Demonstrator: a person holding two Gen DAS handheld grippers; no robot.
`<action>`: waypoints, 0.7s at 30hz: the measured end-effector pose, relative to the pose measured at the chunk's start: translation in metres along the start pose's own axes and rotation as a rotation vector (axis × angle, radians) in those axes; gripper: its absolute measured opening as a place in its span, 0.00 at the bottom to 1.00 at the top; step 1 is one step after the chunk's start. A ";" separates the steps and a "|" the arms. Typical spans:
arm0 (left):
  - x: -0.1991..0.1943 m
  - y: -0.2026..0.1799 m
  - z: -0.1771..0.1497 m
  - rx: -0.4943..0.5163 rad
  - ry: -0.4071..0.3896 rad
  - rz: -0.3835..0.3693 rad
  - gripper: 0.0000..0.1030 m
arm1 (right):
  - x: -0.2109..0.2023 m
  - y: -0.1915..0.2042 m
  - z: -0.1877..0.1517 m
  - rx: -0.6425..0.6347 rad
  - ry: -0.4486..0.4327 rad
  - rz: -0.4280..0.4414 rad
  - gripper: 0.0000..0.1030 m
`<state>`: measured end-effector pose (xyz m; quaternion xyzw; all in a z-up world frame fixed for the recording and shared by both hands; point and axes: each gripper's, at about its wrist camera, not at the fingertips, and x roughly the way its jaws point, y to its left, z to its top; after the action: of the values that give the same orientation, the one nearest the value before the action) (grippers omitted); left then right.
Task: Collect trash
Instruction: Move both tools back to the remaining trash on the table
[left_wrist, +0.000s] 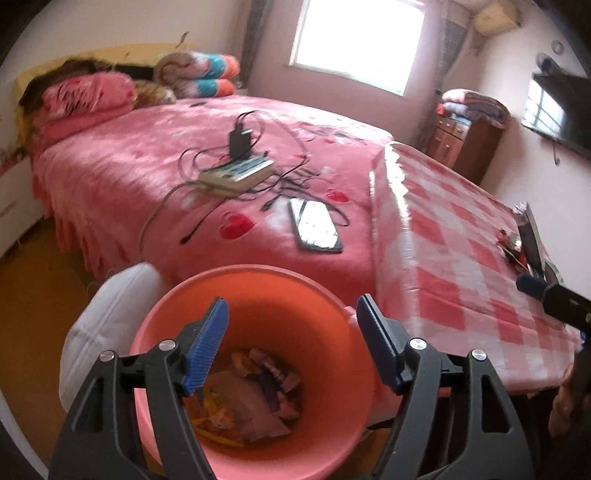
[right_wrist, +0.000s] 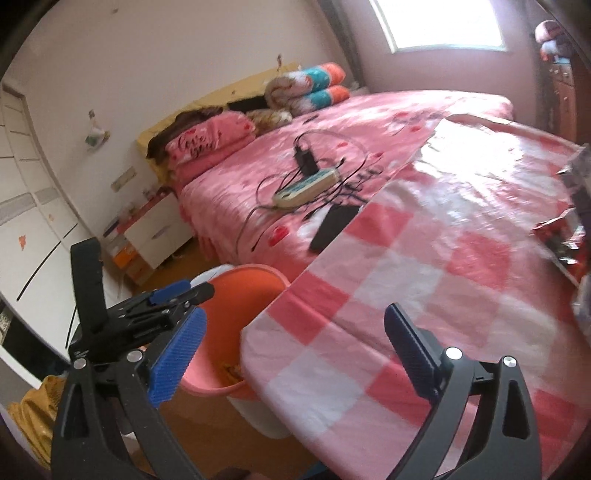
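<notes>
While the left gripper (left_wrist: 291, 339) hangs over the pink bin (left_wrist: 258, 280), its rim could be knocked and wrappers spilled. Both sets of jaws stand open, nothing held; the right gripper (right_wrist: 295, 343) is widest. Remaining trash (right_wrist: 561, 236) is seen at 3 o'clock on the checked table (right_wrist: 406, 280).

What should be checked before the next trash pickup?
1. Left gripper empty, open over the bin: ok.
2. Right gripper open, nothing between the fingers: ok.
3. Earlier trash lies in the bin: ok.
4. Wrappers left on the table: not ok, still to collect.
5. Phone and power strip on the bed, not trash: ok.
6. Wrapper count: cannot tell.
</notes>
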<state>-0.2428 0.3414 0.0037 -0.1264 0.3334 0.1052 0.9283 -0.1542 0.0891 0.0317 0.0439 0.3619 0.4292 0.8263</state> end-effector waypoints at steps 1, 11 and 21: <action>-0.002 -0.007 0.002 0.014 -0.004 -0.004 0.71 | -0.004 -0.003 -0.001 -0.001 -0.017 -0.011 0.95; 0.003 -0.055 0.017 0.075 0.039 -0.005 0.71 | -0.030 -0.036 -0.009 0.062 -0.064 -0.022 0.95; 0.008 -0.113 0.020 0.174 0.077 -0.027 0.71 | -0.059 -0.064 -0.024 0.078 -0.110 -0.073 0.95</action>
<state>-0.1931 0.2412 0.0320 -0.0535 0.3751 0.0583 0.9236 -0.1476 -0.0006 0.0227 0.0864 0.3340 0.3813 0.8576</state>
